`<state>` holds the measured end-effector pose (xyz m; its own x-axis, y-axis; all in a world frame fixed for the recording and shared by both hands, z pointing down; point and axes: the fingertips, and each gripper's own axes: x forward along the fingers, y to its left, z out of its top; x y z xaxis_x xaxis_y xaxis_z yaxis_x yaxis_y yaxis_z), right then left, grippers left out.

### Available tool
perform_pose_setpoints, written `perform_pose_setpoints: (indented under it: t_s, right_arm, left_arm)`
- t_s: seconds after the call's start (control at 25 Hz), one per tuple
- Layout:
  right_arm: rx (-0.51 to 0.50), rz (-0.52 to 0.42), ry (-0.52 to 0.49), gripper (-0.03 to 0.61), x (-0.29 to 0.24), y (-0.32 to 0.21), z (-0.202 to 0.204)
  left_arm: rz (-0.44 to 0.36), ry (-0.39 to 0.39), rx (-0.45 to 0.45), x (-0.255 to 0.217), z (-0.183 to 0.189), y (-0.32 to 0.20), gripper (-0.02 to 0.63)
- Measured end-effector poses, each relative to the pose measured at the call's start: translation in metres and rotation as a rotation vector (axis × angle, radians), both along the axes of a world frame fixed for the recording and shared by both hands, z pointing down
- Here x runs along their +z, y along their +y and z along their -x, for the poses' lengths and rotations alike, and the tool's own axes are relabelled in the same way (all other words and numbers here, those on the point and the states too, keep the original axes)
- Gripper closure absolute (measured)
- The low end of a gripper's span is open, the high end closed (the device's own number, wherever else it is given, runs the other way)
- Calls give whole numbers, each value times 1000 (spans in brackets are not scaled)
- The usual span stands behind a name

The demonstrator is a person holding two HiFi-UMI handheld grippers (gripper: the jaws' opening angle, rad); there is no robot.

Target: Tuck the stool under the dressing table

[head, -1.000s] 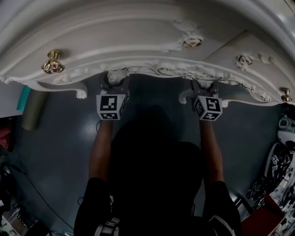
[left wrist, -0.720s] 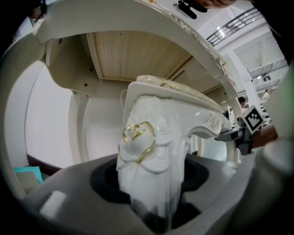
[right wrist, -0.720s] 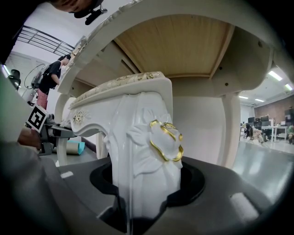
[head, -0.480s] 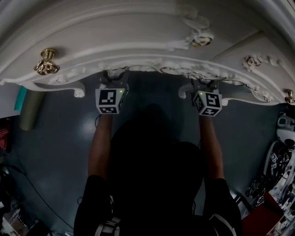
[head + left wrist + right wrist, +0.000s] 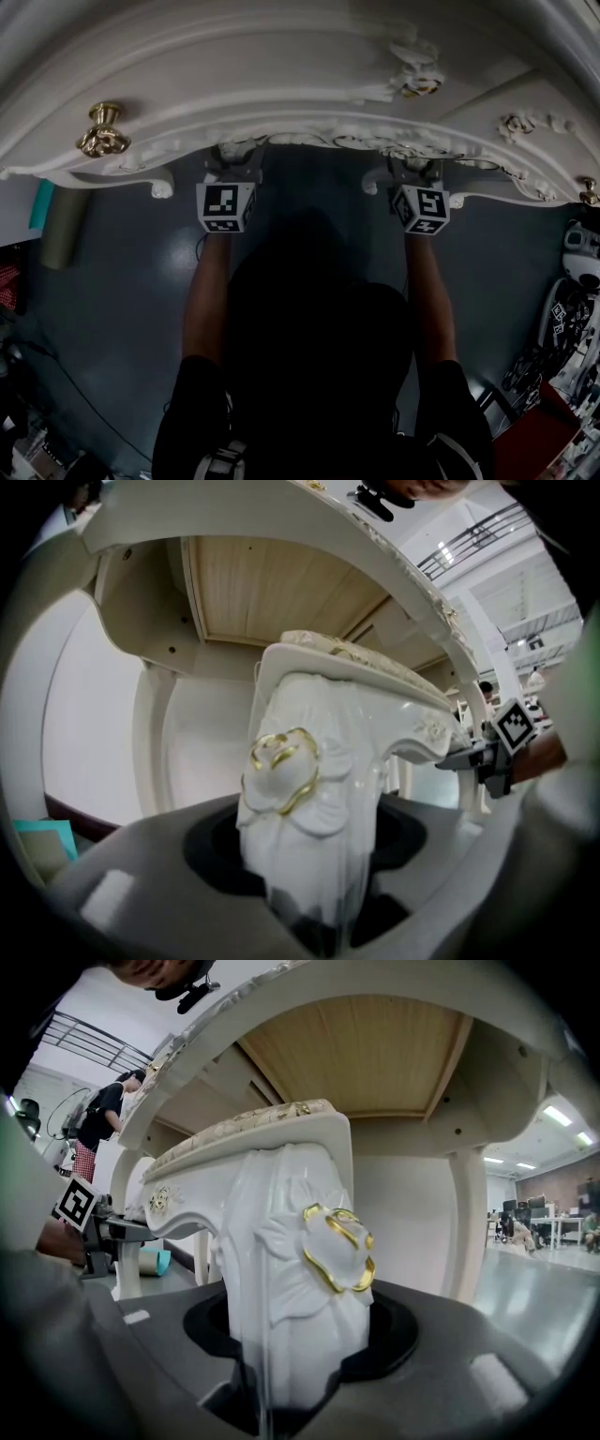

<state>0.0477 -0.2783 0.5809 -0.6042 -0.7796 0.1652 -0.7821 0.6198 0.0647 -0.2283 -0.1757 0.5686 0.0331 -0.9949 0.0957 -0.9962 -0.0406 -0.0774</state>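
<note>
white carved stool with gold trim sits mostly under the ornate white bench with gold knobs, front edge just showing. left tool pinches one front leg top, right tool the other. dark grey floor below.

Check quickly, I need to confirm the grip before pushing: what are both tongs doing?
Left tongs: shut on a carved stool leg.
Right tongs: shut on the other carved stool leg.
</note>
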Motion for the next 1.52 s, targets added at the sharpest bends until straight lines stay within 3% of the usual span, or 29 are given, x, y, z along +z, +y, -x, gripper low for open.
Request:
perform_pose_setpoints:
  t_s: [0.6,1.0,1.52]
  right_arm:
    - [-6,1,11,334,11,21,-2]
    - [6,59,86,334,28,41,-7]
    - [24,70,98,331,39,52,-9]
  left_arm:
    - [-20,12,40,7,-7,17,341]
    - [30,17,44,20,-11,30,331]
    - [48,6,68,29,-11,36,330]
